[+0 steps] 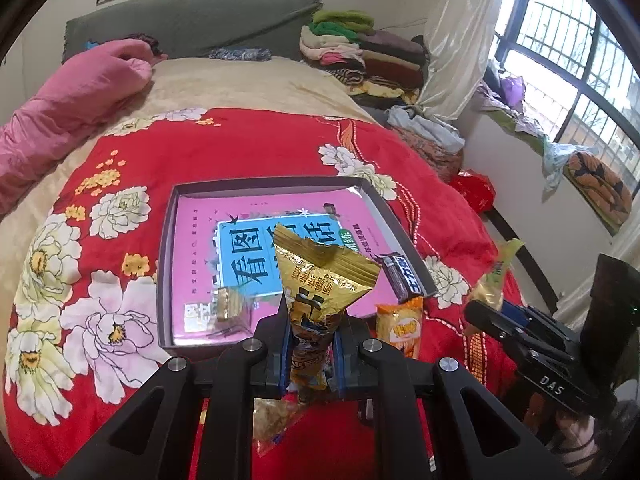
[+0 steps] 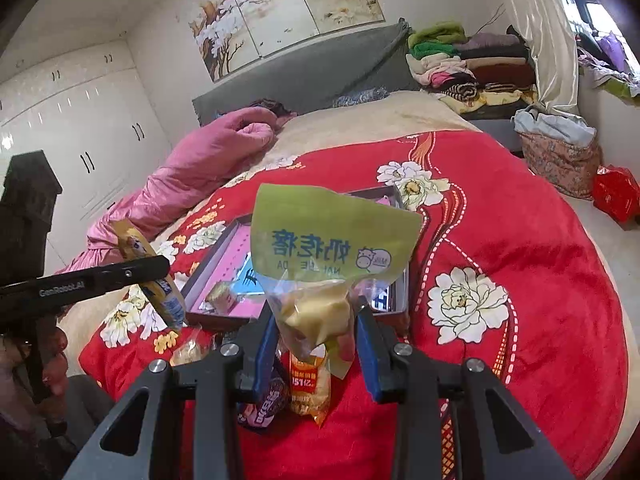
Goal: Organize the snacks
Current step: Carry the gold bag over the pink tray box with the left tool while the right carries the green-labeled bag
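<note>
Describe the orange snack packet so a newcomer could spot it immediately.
Start at the red floral quilt covering the bed, then find the shallow dark box lying on it. The orange snack packet lies on the quilt just outside the box's near right corner, right below a purple wrapped bar. It is the only orange packet there.

A bedroom in a home. Shown by a bed (image 1: 248, 84) under a red flowered blanket (image 1: 256, 152), a pink quilt (image 1: 68, 108) at far left, folded clothes (image 1: 360, 52) stacked by the grey headboard (image 1: 188, 24), white wardrobes (image 2: 80, 120), a curtained window (image 1: 568, 52) at right.
</note>
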A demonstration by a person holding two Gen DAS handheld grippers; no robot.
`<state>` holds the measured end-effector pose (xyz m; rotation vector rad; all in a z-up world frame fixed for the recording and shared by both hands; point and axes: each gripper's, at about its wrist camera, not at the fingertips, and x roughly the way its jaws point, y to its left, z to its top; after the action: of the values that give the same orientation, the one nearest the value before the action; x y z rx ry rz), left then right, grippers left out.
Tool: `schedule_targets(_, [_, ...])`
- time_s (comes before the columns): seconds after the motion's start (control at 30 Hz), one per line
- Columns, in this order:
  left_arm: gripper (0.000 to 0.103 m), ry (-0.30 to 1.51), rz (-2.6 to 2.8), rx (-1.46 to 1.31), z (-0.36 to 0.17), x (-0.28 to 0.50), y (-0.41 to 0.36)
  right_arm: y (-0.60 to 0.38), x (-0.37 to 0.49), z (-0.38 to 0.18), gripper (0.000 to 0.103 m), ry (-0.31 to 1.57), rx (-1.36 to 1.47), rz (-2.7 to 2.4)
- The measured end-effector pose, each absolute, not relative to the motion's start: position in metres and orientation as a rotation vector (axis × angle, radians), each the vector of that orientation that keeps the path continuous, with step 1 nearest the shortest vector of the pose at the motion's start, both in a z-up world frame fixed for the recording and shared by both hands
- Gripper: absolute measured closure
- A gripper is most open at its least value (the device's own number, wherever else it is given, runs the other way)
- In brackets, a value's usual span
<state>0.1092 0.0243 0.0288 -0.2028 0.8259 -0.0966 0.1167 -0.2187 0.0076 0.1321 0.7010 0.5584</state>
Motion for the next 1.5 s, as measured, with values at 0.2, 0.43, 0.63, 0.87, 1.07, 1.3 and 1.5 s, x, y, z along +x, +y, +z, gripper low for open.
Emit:
schedule_targets(0.2, [0.087, 0.829, -0.093, -0.204, 0.028, 0.121, 0.022, -0.221, 0.122, 0.009, 0.066, 0.695, 0.15, 0.56])
schedule_targets(0.43, [0.087, 0.84, -0.086, -0.214, 0.021, 0.131, 0.022, -0.221, 0.127, 0.009, 0.066, 0.691, 0.159, 0.569])
schedule_targets(0.63, [0.087, 0.843, -0.084, -0.216, 0.019, 0.139, 0.021, -0.221, 0.13, 0.009, 0.066, 0.684, 0.167, 0.585])
schedule_targets(0.87, [0.087, 0.849, -0.069, -0.222, 0.016, 0.148, 0.027, -0.214, 0.136, 0.009, 0.066, 0.675, 0.144, 0.603])
schedule_targets(1.07, [0.087, 0.85, -0.053, -0.224, 0.01, 0.156, 0.033, -0.212, 0.146, 0.009, 0.066, 0.666, 0.146, 0.601])
schedule_targets(1.3, [0.087, 0.868, -0.046, -0.22, 0.001, 0.165, 0.036, -0.212, 0.158, 0.007, 0.066, 0.666, 0.148, 0.592])
schedule_targets(1.5, [0.087, 0.868, -0.05, -0.218, 0.0, 0.169, 0.035, -0.213, 0.164, 0.009, 0.066, 0.65, 0.16, 0.588])
